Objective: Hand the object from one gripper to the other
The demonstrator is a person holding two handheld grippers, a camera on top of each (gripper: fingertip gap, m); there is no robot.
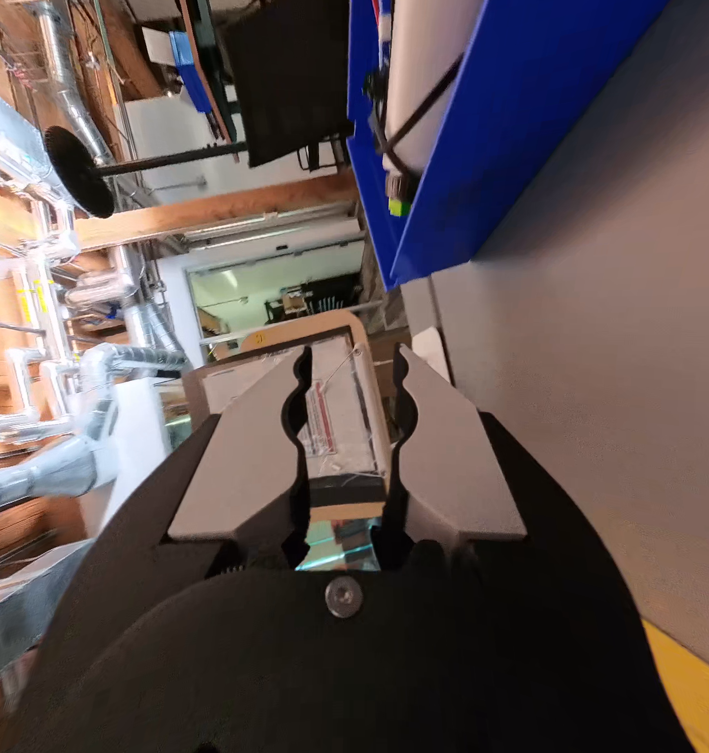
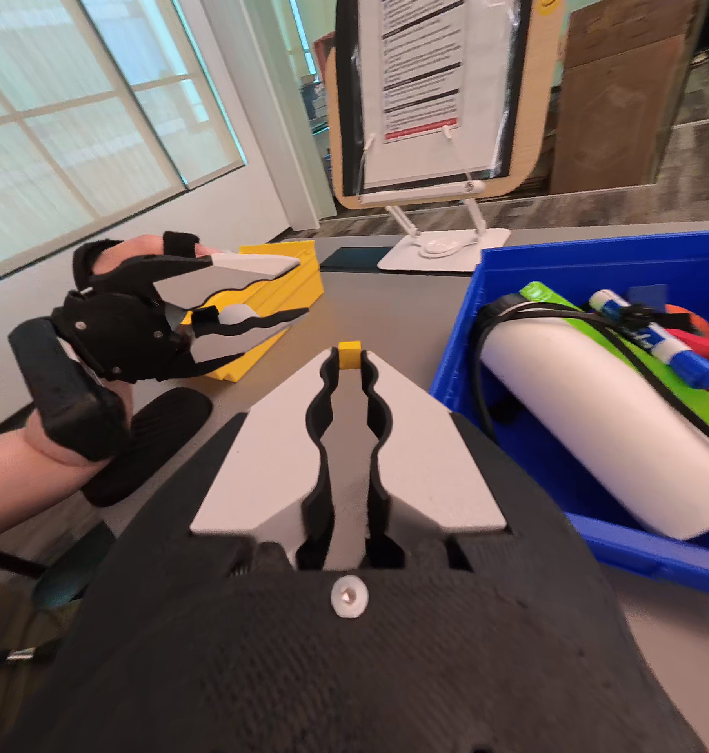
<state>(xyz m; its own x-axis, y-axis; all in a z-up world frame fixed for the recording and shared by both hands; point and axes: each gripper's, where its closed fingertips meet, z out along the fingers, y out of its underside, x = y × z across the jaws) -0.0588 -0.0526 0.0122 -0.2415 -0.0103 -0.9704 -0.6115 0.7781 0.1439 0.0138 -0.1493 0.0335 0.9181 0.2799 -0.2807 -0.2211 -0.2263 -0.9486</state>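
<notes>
A small yellow block [image 2: 349, 353] is pinched between the tips of my right gripper [image 2: 348, 352], which is shut on it just above the grey table [image 2: 385, 309]. My left gripper [image 2: 302, 286] shows at the left of the right wrist view, held by a hand and rolled on its side. Its jaws stand wide apart and empty, a short way left of and beyond the block. In the left wrist view the left gripper [image 1: 353, 349] is open with nothing between its fingers. The block does not show there.
A blue bin [image 2: 589, 244] at the right holds a white cylinder [image 2: 589, 407], a marker [image 2: 662, 346] and other items; it also shows in the left wrist view [image 1: 507, 142]. A yellow bin [image 2: 310, 277] stands behind the left gripper. A sign board on a stand [image 2: 426, 102] stands at the table's far edge.
</notes>
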